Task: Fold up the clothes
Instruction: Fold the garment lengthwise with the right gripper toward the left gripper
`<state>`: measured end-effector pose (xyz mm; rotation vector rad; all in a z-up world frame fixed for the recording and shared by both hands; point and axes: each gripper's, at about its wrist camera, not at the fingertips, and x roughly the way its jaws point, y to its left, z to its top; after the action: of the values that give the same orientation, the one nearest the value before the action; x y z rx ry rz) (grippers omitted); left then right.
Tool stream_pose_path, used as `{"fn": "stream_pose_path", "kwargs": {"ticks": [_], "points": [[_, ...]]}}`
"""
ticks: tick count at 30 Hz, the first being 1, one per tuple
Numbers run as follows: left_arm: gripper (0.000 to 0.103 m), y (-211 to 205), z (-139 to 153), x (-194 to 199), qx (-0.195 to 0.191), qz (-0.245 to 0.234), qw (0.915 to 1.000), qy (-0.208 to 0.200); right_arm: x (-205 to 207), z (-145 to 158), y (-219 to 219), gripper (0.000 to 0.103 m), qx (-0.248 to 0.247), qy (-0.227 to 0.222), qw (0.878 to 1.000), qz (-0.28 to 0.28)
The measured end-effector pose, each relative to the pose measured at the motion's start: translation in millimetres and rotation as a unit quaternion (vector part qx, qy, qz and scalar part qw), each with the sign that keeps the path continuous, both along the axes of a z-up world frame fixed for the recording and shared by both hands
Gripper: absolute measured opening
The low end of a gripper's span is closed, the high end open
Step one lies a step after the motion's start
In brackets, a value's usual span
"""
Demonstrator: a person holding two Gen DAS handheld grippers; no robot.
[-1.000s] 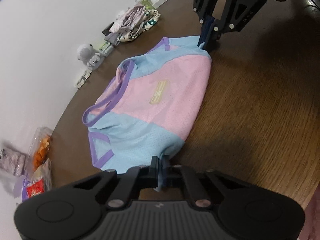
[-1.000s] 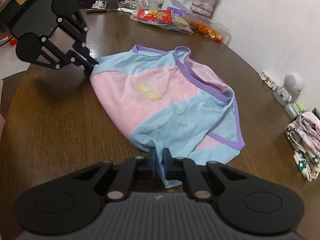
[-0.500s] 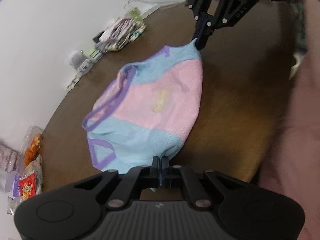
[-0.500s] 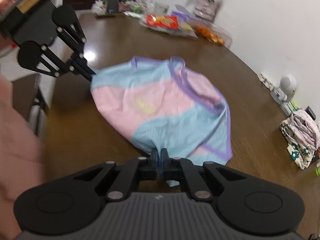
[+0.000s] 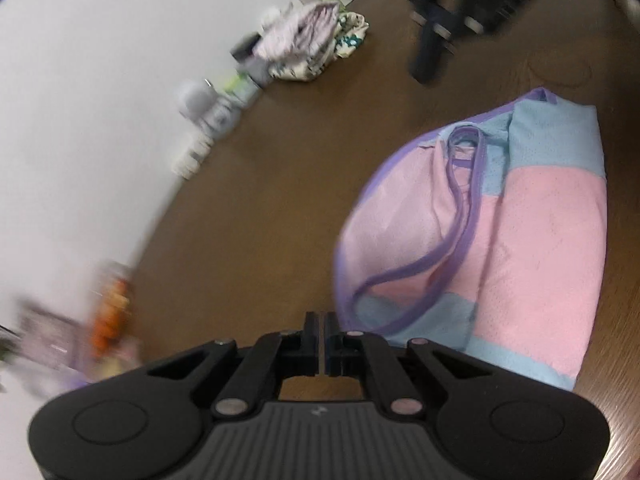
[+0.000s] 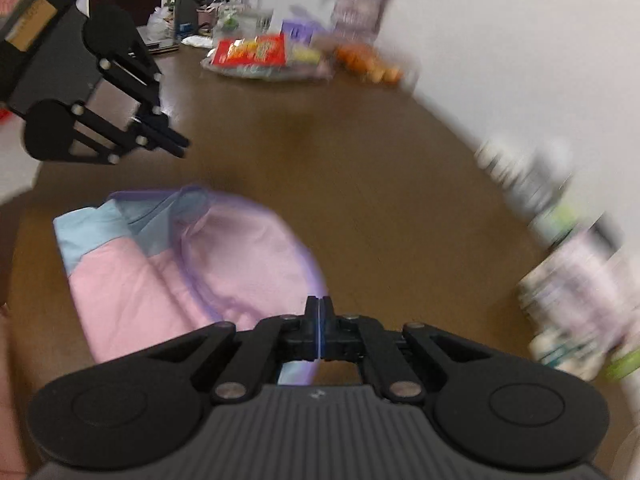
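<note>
The pink, light-blue and purple shirt (image 5: 540, 240) lies folded over on itself on the brown table (image 5: 260, 200), its purple neckline on top. My left gripper (image 5: 321, 320) is shut with nothing between its fingers, just left of the shirt's near edge. From the right wrist view, the left gripper (image 6: 182, 148) hangs beyond the shirt (image 6: 140, 288), apart from it. My right gripper (image 6: 319, 306) is shut and empty beside the shirt's purple hem. In the left wrist view the right gripper (image 5: 424, 72) is blurred and sits past the shirt's far end.
A pile of patterned clothes (image 5: 316, 48) and a small white gadget (image 5: 200, 104) sit along the wall. Snack packets (image 6: 256, 50) and oranges (image 6: 368, 64) lie at the table's far end. The table edge runs close behind the shirt.
Both grippers held the shirt's bottom corners before. The shirt now lies doubled over, both grippers have let go of it and swung away toward the wall side.
</note>
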<state>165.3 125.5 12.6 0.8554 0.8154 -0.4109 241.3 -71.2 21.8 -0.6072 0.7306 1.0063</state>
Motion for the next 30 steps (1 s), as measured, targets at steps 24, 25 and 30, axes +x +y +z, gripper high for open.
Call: {"fn": "stream_pose_path", "kwargs": {"ticks": [24, 25, 30], "points": [[0.014, 65, -34, -27, -0.214, 0.008, 0.9644, 0.155, -26, -49, -52, 0.005, 0.055, 0.154, 0.987, 0.001], [0.007, 64, -34, -28, -0.215, 0.01, 0.9644, 0.153, -29, -47, -53, 0.004, 0.056, 0.147, 0.988, 0.001], [0.003, 51, -30, -51, -0.195, 0.026, 0.9751, 0.102, -44, -39, -58, 0.002, 0.063, 0.112, 0.992, 0.003]]}}
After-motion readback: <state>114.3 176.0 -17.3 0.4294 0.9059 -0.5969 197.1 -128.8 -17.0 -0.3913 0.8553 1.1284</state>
